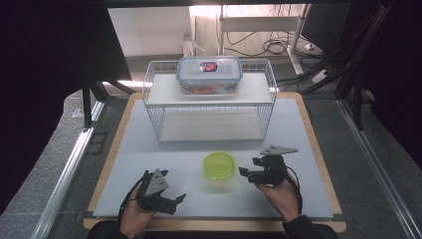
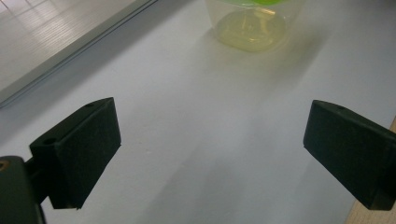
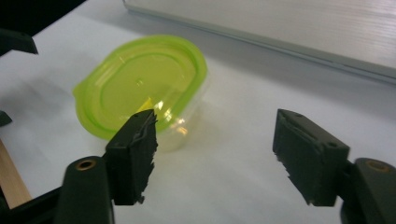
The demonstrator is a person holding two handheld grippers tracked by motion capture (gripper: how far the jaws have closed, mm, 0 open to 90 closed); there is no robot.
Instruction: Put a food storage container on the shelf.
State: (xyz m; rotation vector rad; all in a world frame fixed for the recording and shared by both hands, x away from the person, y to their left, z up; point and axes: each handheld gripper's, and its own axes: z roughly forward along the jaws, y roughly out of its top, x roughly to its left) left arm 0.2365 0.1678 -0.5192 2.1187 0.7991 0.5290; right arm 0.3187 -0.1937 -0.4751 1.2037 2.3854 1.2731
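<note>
One green-lidded tub (image 1: 219,166) is flanked by two empty, wide-open grippers, left gripper (image 1: 175,201) at seven o'clock, right gripper (image 1: 247,171) at three.

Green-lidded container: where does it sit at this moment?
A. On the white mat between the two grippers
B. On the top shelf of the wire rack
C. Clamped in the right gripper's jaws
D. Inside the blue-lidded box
A. The green-lidded container rests on the white mat, with the left gripper and right gripper on either side, both open and clear of it.
</note>
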